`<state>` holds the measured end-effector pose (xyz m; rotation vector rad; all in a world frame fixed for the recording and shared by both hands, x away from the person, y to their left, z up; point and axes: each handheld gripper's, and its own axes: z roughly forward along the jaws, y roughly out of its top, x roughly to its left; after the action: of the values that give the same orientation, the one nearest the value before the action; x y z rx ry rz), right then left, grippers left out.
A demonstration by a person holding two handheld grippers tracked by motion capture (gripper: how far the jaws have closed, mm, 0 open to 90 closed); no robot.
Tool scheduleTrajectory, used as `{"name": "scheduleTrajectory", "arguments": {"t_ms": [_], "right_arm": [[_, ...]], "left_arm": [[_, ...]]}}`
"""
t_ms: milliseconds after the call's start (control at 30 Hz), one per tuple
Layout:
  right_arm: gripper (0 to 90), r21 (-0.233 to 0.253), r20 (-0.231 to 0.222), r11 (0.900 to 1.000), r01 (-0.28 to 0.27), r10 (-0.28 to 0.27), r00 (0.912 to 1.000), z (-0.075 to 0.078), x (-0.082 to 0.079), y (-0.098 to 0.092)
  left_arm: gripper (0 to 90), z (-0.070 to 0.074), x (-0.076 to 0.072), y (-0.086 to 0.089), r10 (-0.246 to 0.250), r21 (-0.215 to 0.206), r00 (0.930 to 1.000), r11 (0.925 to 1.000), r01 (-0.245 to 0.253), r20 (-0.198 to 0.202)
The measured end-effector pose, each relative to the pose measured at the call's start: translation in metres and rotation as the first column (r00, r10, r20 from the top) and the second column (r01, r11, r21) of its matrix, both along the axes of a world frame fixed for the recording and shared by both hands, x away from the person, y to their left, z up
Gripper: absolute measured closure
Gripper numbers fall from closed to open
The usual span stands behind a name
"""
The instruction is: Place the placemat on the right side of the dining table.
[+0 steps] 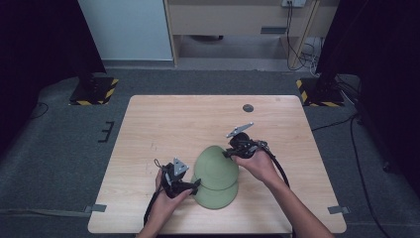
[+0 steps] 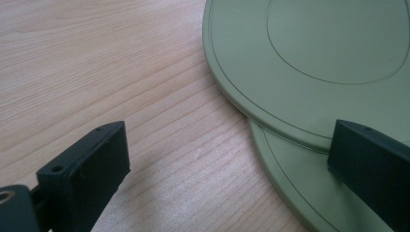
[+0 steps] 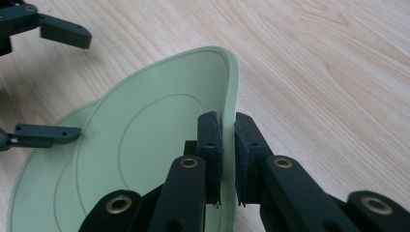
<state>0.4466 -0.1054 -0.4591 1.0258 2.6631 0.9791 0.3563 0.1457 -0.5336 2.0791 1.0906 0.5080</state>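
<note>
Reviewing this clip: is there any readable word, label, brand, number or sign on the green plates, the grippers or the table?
None can be read.
Upper green plate: plain, with only thin ring lines, no lettering.
Lower green plate: likewise plain.
Right gripper, shut on the upper plate's rim: no markings.
Left gripper, open beside the plates: no markings.
Table: bare wood grain and a small dark round disc, no legible text.

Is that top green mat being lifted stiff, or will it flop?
Probably floppy: the top green mat curls upward where the right tongs pinch its rim. It looks thin, so likely light. It may slide across the lower mat beneath it.
</note>
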Motion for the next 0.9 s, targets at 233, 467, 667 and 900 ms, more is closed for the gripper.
{"name": "scheduleTrajectory", "arguments": {"t_ms": [233, 467, 667, 900], "right_arm": [[83.4, 0.007, 0.009, 1.000, 0.017, -0.017, 0.9998, 0.0001, 0.0034, -0.0041], [84.1, 0.024, 0.003, 0.999, 0.026, -0.026, 0.9997, 0.0001, 0.0038, -0.0056], [80.4, 0.024, -0.027, 0.999, -0.022, 0.022, 0.9994, 0.0009, 0.0005, -0.0039], [84.3, 0.009, -0.031, 1.000, -0.004, 0.005, 0.9995, -0.0011, 0.0028, -0.0054]], "left_arm": [[0.8, -0.0002, -0.0002, 0.0001, 0.002, -0.003, 1.0000, 1.0000, -0.002, -0.001], [0.8, -0.0003, 0.0001, 0.0002, 0.003, -0.003, 1.0000, 1.0000, -0.003, -0.001], [0.8, -0.0003, 0.0005, 0.0000, 0.004, -0.001, 1.0000, 1.0000, -0.004, 0.000], [0.8, -0.0003, 0.0004, 0.0002, 0.005, -0.001, 1.0000, 1.0000, -0.005, 0.001]]}}
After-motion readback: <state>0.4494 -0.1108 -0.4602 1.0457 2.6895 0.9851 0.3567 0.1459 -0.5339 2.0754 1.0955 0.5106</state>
